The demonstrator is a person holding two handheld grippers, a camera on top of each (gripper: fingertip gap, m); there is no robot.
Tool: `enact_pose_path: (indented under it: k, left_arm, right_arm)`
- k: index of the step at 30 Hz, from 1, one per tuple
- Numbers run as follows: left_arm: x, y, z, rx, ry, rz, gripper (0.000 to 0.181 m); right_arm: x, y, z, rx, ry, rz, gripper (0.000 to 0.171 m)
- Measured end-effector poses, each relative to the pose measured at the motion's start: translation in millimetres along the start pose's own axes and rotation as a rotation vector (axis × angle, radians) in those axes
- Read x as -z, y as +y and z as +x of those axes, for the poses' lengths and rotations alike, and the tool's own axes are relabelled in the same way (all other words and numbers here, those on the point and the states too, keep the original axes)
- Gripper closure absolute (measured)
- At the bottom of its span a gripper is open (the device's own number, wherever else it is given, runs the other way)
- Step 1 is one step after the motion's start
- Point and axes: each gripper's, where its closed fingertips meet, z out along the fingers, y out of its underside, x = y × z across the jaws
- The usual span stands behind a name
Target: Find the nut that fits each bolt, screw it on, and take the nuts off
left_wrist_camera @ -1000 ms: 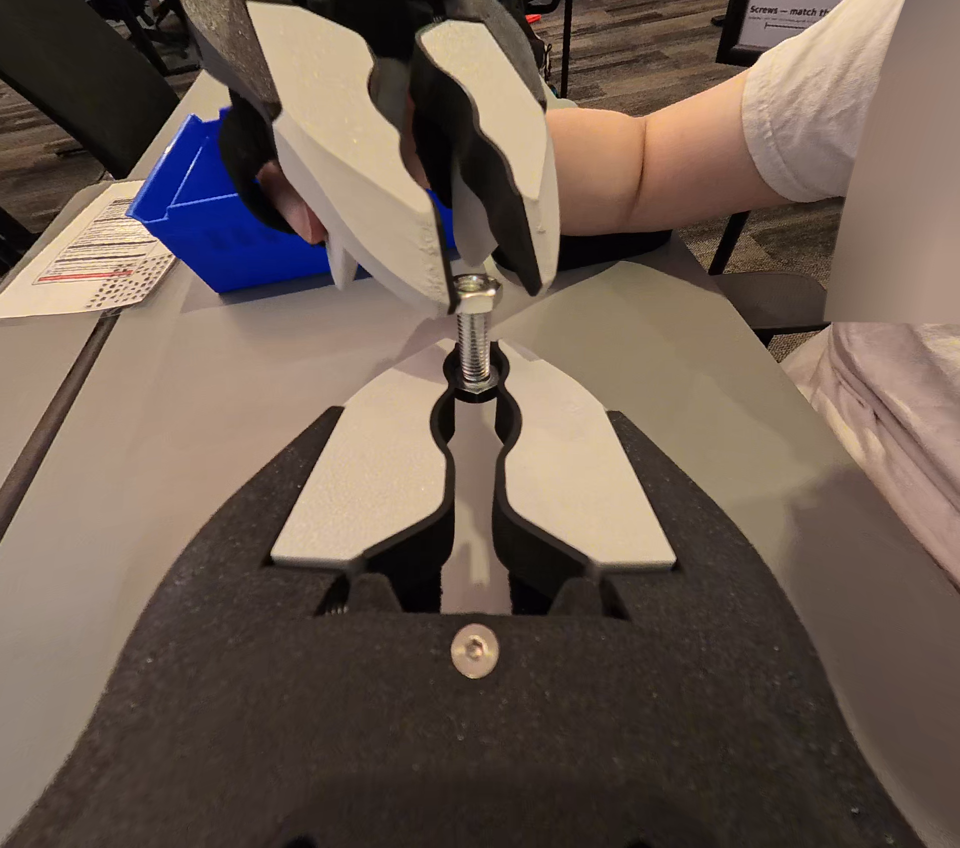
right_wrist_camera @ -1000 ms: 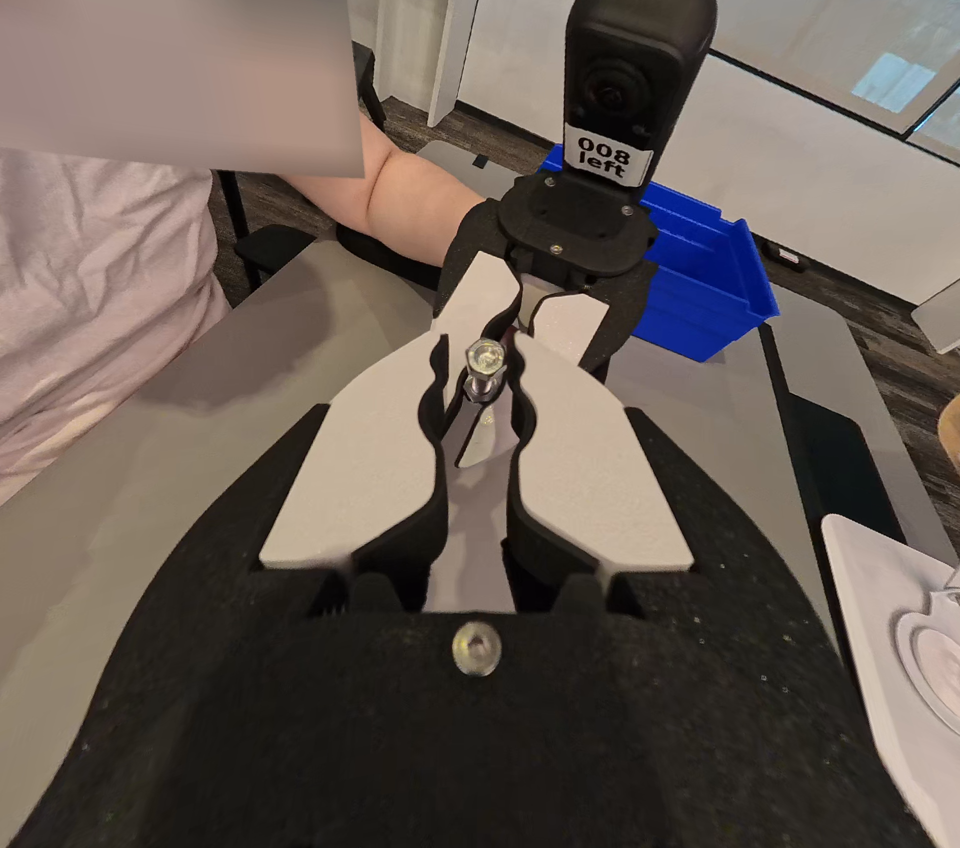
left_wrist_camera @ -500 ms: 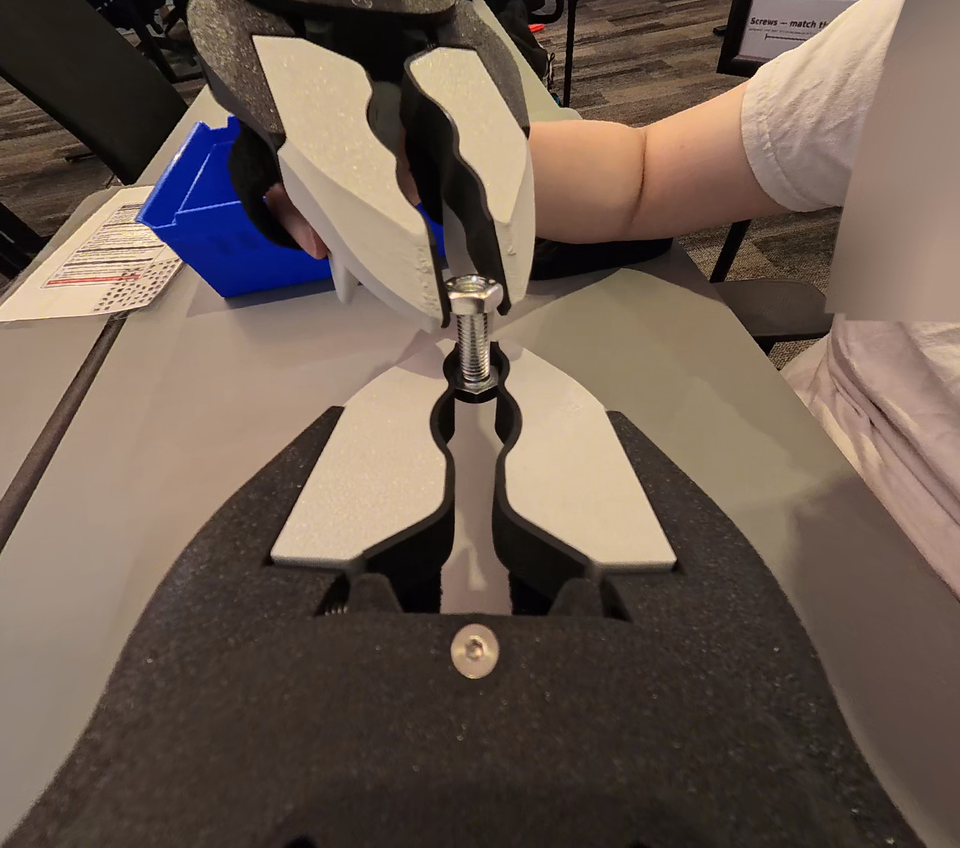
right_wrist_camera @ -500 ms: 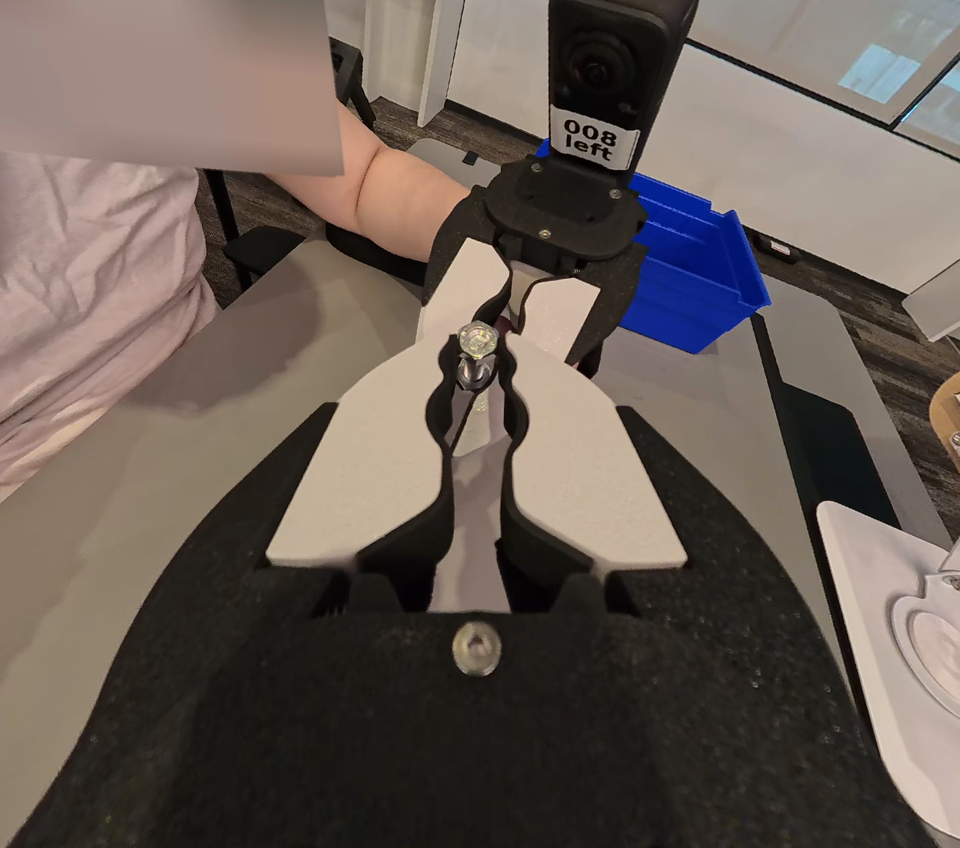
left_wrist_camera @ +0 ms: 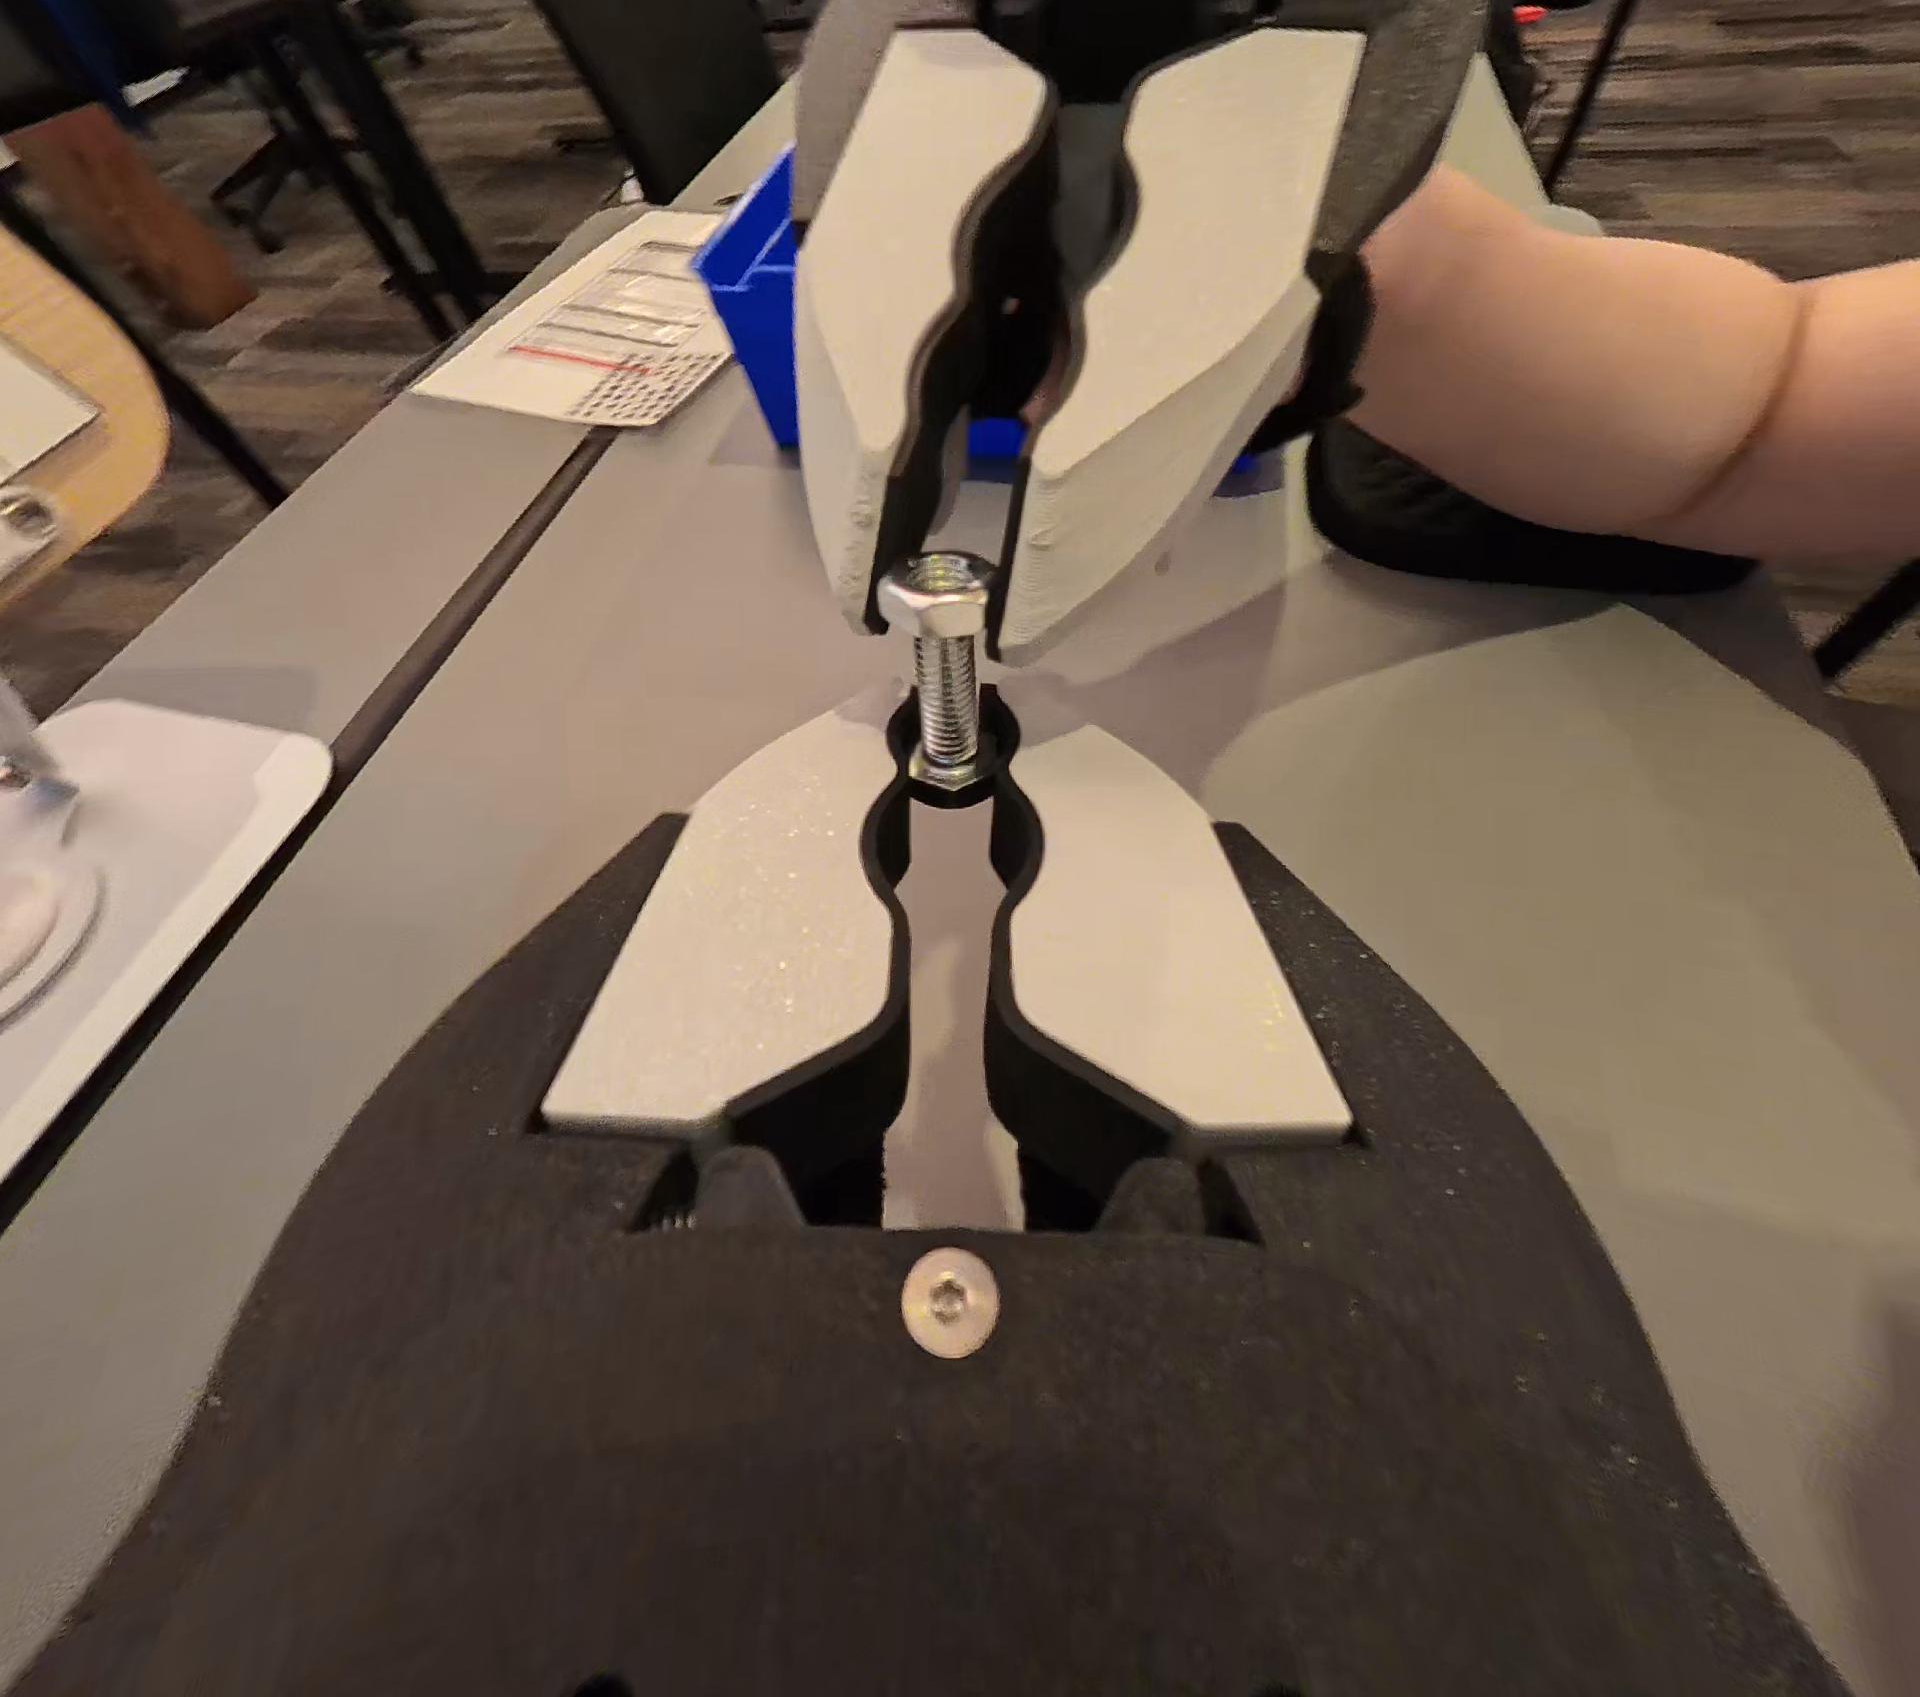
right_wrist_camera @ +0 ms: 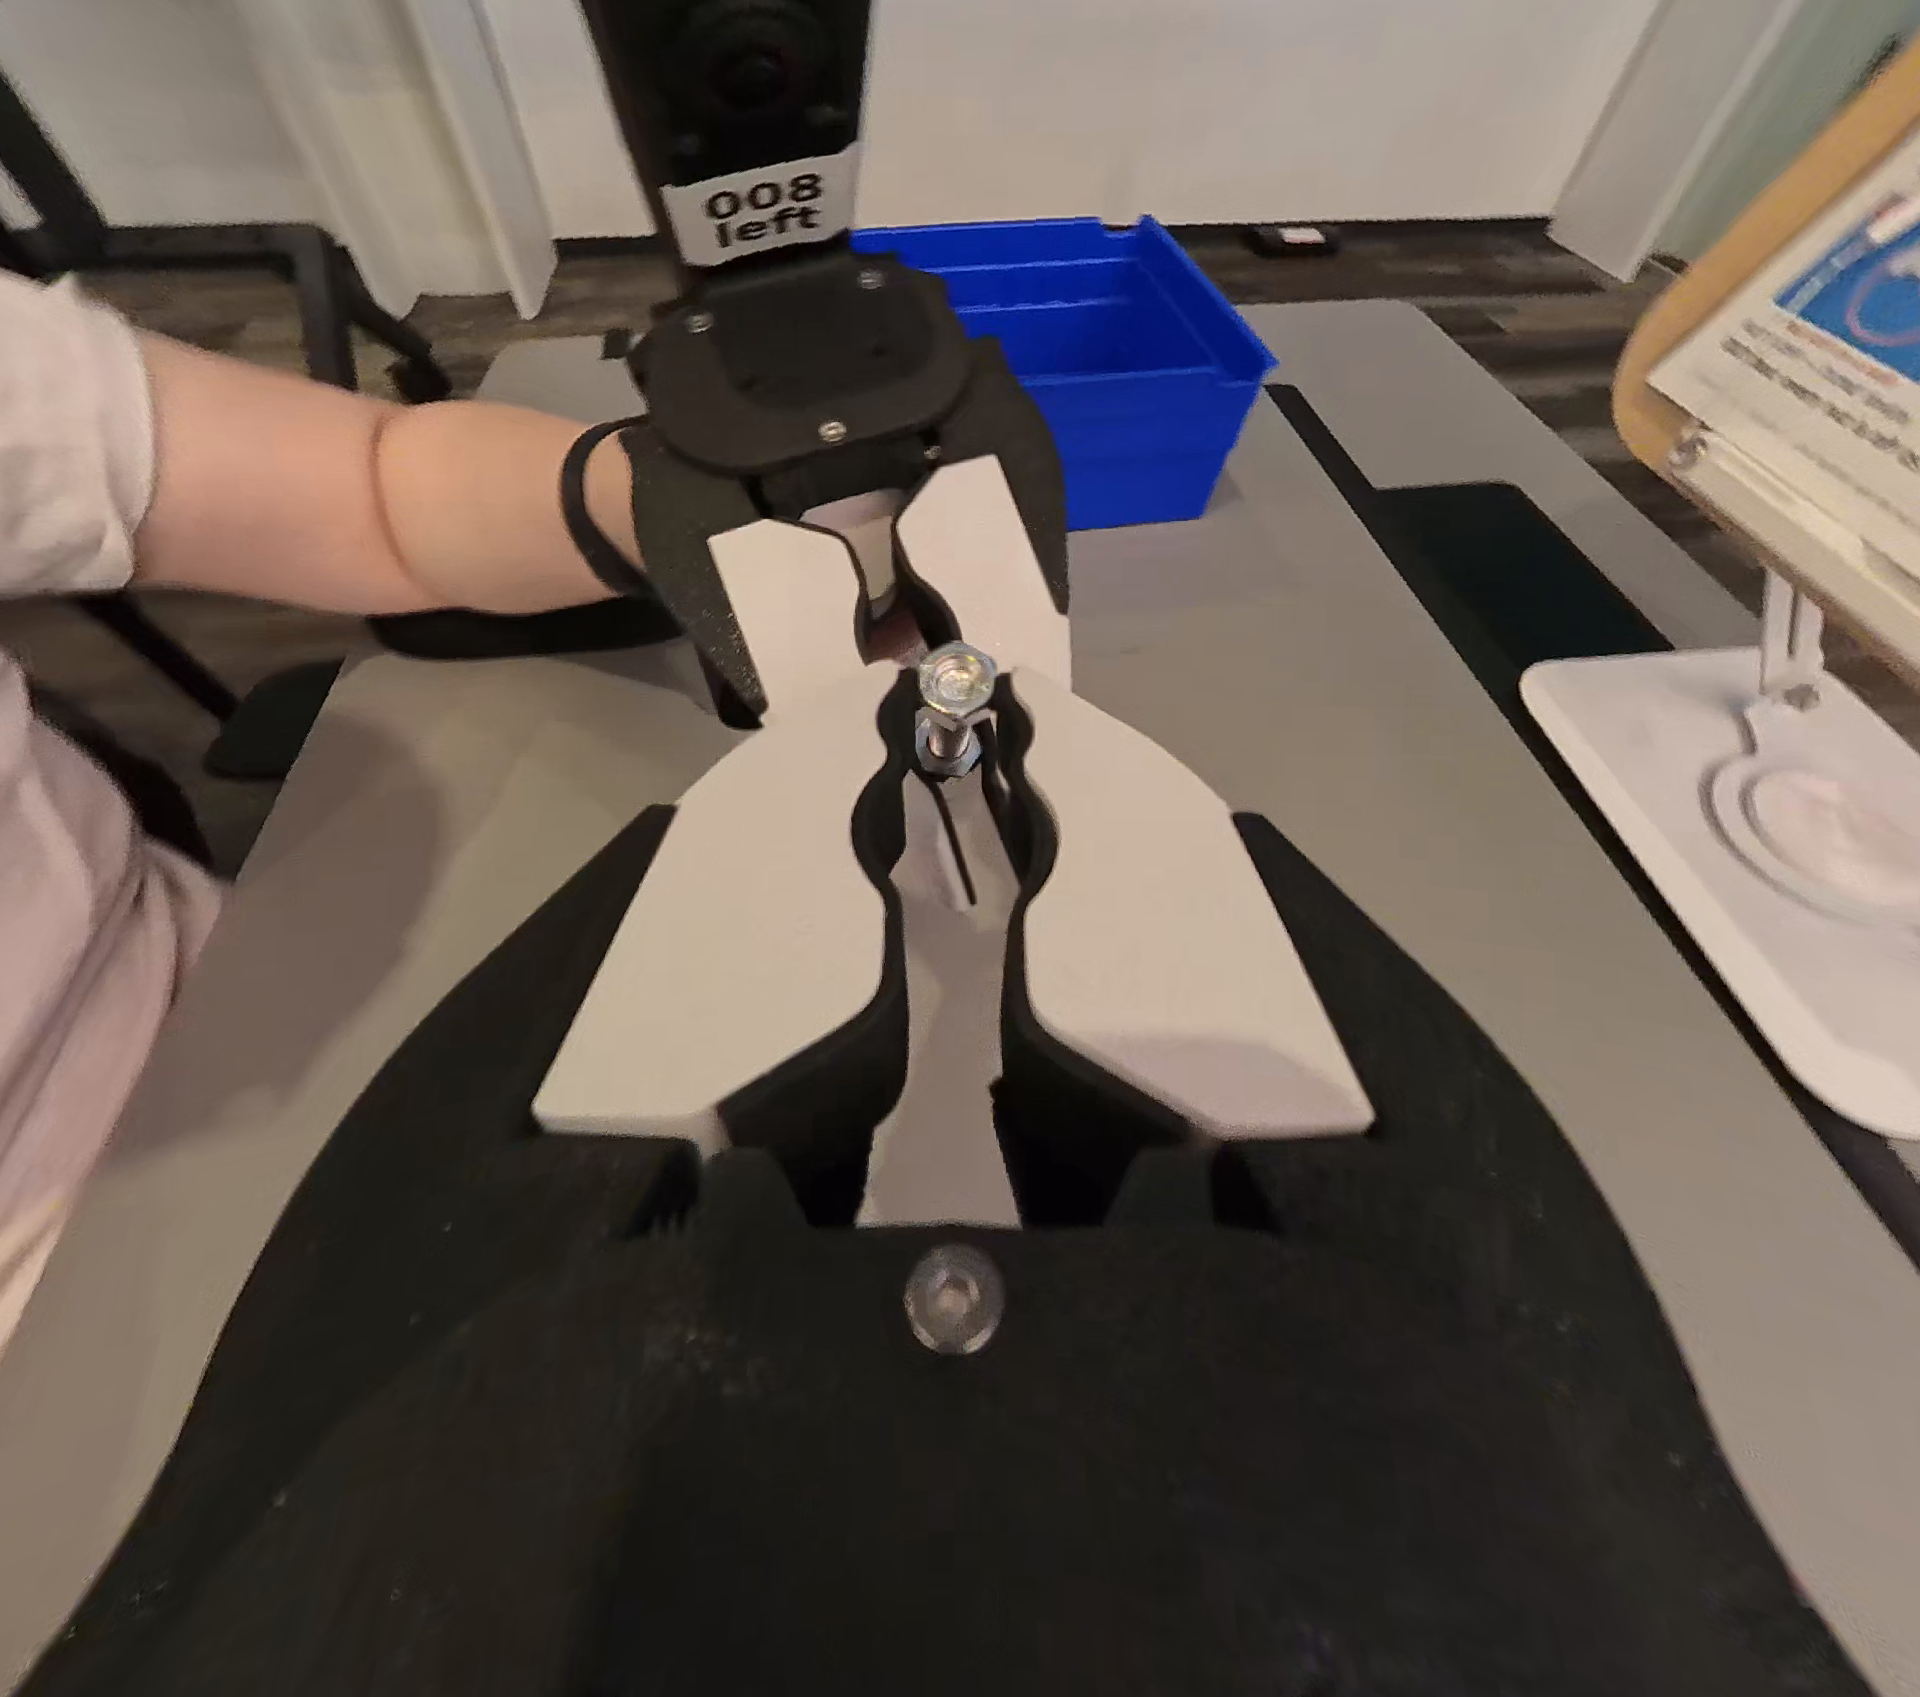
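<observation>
You see a white label (right_wrist_camera: 766, 218) with print on the black camera (right_wrist_camera: 727, 26) atop the left tool (right_wrist_camera: 914, 639), and a printed sheet (left_wrist_camera: 613, 343) on the grey bench (left_wrist_camera: 665, 608).

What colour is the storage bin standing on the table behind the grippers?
The bin is bright blue, seen best in the right wrist view.

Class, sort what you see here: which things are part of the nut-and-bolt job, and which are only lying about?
In the job:
bolt
nut
left gripper
right gripper

Lying about:
blue bin
printed sheet
white stand
</observation>
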Motion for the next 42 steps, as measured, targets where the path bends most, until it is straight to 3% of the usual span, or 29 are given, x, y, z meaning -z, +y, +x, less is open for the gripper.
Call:
enact_pose_path:
  k: [7, 13, 18, 23, 27, 42]
  left_arm:
    - [-1.0, 14.4, -19.4, -0.019, -0.141, -0.095, 0.172]
    - [-1.6, 11.6, -13.2, 0.009, -0.086, -0.074, 0.172]
    - [0.1, 3.0, -3.1, 0.020, -0.012, -0.024, 0.172]
    - [3.6, -11.9, 15.9, 0.020, 0.111, 0.065, 0.172]
    - [4.3, -17.5, 28.3, -0.010, 0.166, 0.095, 0.172]
    - [5.5, -20.1, 24.1, -0.011, 0.130, 0.102, 0.172]
  right_arm:
    - [-8.7, 8.7, 14.5, -0.090, 0.117, -0.033, 0.157]
    - [-7.6, 6.6, 10.4, -0.058, 0.096, -0.035, 0.155]
    - [2.1, -2.5, 8.2, 0.032, 0.071, -0.004, 0.137]
    - [13.1, -21.3, -13.8, 0.130, -0.077, 0.156, 0.134]
    - [12.9, -20.2, -25.5, 0.126, -0.164, 0.166, 0.132]
    - [13.4, -15.5, -30.7, 0.203, -0.159, 0.119, 0.136]
